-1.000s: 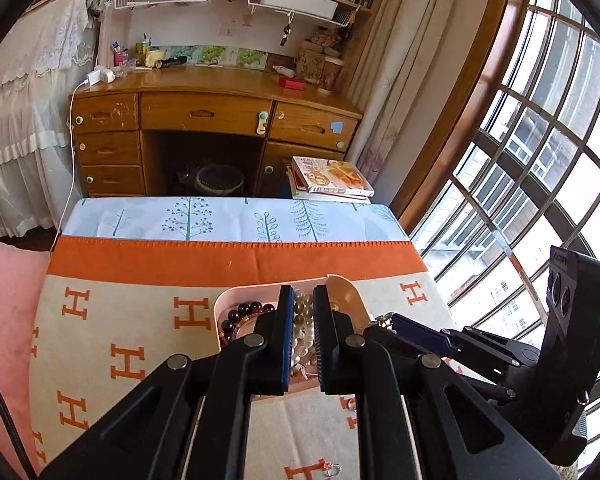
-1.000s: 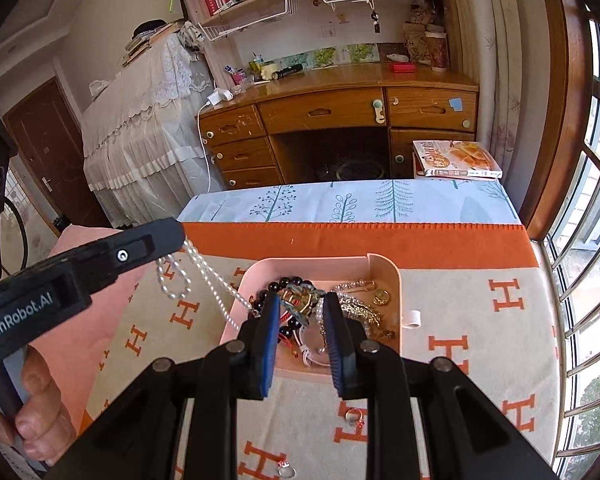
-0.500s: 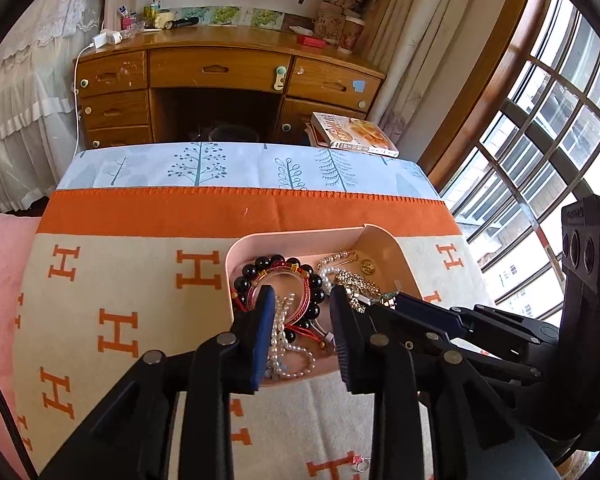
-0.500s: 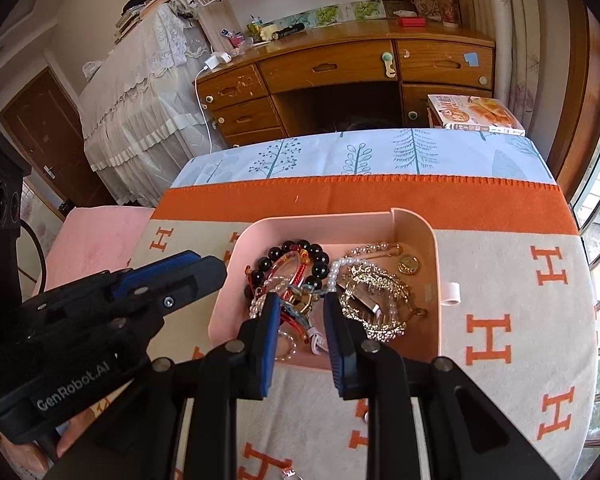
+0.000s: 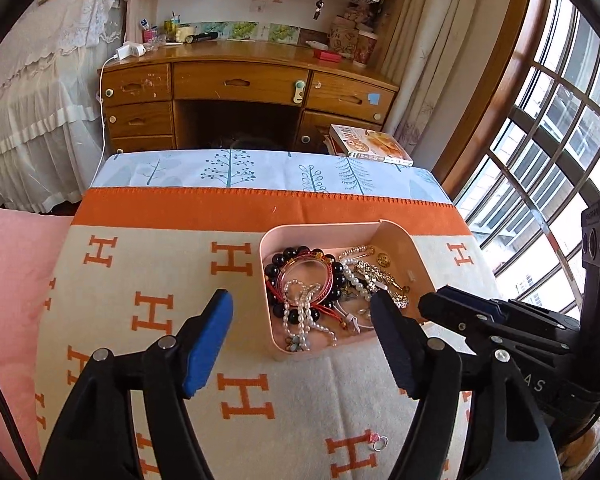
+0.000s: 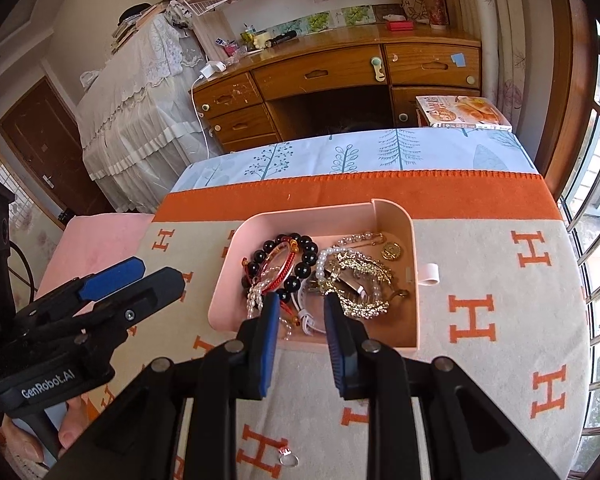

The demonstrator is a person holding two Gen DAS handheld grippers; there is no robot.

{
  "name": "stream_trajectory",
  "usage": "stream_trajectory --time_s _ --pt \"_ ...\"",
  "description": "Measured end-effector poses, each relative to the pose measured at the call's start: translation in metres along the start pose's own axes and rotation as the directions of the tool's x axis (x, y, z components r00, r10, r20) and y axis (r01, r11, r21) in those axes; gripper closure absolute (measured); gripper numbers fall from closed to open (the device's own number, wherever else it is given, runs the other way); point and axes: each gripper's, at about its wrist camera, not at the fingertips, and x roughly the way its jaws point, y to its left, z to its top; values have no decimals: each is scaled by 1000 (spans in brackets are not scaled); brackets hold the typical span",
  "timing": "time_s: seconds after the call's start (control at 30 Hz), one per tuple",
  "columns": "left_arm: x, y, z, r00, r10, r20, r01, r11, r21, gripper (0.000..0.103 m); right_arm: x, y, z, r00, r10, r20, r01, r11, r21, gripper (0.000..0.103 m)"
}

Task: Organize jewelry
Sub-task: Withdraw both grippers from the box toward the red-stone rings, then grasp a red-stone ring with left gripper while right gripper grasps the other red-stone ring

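Observation:
A pink tray (image 5: 400, 240) (image 6: 414, 232) on the H-patterned blanket holds a pile of jewelry: a black bead bracelet (image 5: 278, 262) (image 6: 304, 258), a white pearl strand (image 5: 300, 312) (image 6: 256, 294), red cord bangles and gold chains (image 6: 360, 268). My left gripper (image 5: 302, 316) is wide open and empty, above the tray's near edge. My right gripper (image 6: 300, 306) is partly open and empty over the tray's near side; it also shows in the left wrist view (image 5: 460, 308). A small ring with a pink stone (image 5: 379, 443) (image 6: 288, 457) lies on the blanket in front of the tray.
The blanket (image 5: 140, 280) covers a table whose far part bears a tree-print cloth (image 5: 260, 170). A pink cushion (image 5: 4, 264) lies at the left. A wooden desk (image 5: 240, 80), a stack of books (image 5: 372, 146) and a window at the right stand beyond.
My left gripper held the pearl strand, lowered it into the tray, then opened wide and let it go. My right gripper stayed over the tray's near side.

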Motion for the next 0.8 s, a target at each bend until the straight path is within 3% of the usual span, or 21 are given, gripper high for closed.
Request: stream_trajectory --time_s 0.27,0.5,0.6,0.8 --pt "-11 -13 -31 1000 -12 -6 12 1000 19 32 -19 -18 -27 1000 -9 13 9 1000 27 80" --pt "3 -29 -72 995 -19 -95 19 1000 3 32 -21 -41 -43 1000 -28 -4 28 999 25 80" --pt "16 -30 -89 987 24 -158 -33 998 -52 32 -19 -53 -48 1000 -22 -11 22 999 37 80" --pt "42 -31 -107 964 -44 -262 -12 977 -211 33 -12 -68 -58 1000 18 -25 -17 998 61 80"
